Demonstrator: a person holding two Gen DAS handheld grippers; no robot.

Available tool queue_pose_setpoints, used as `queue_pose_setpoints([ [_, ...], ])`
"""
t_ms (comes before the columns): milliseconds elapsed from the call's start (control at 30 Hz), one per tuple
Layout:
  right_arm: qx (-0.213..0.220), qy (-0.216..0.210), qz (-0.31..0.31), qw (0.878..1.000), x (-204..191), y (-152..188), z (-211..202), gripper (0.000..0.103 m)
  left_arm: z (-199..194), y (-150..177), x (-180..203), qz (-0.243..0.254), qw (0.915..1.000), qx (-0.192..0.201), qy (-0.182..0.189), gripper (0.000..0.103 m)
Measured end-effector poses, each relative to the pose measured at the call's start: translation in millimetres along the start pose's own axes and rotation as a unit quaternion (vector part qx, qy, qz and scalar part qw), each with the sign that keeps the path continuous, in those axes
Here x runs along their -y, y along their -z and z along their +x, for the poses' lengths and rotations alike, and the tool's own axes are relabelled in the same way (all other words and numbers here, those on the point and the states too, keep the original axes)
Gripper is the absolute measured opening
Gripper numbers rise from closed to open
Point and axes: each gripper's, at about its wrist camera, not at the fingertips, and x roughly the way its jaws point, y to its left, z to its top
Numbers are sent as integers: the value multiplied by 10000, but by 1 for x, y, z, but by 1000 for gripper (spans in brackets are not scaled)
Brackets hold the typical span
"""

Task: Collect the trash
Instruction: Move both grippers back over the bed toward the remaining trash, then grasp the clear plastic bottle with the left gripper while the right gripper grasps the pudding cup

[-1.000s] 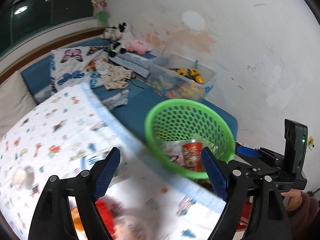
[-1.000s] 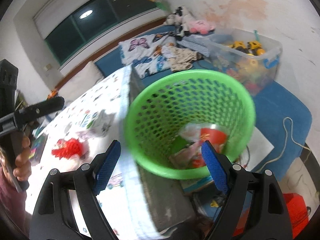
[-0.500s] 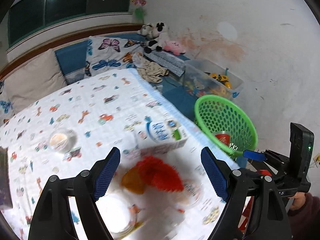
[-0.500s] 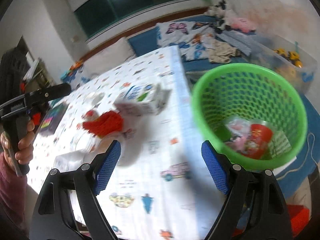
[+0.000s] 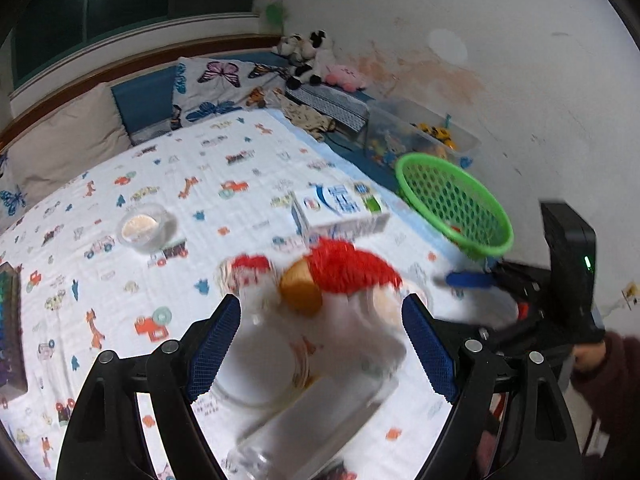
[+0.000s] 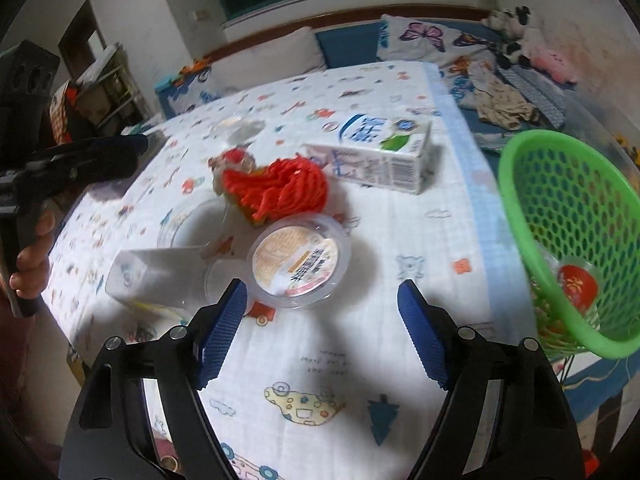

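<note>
Swung away from the green perforated plastic basket (image 6: 568, 216) onto the trash-strewn patterned tablecloth (image 6: 360, 360). Left gripper (image 5: 322, 344): wide, over blurred clear cups, empty. Right gripper (image 6: 320, 328): just been narrowing, nothing between; round lidded plastic tub (image 6: 298, 260) just ahead.

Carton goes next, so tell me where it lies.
In the right wrist view the carton lies on its side on the table's far right, between the red net and basket.

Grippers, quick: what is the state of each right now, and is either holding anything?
Left gripper: open, holding nothing.
Right gripper: open, holding nothing; its jaws have just been closing a little, nothing between them.
</note>
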Motion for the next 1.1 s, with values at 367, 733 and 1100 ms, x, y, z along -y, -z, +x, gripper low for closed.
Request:
queue_pose_setpoints([
  [367, -216, -41, -598, 9980, -10, -1, 27, 75, 5, 45, 8, 774, 9961, -372, 201, 86],
  [733, -149, -119, -1256, 9919, -14, -8, 43, 76, 26, 58, 21, 1479, 9862, -695, 283, 89],
  [1100, -106, -188, -1267, 9917, -14, -8, 49, 66, 45, 62, 24, 1763, 9810, -774, 249, 85],
])
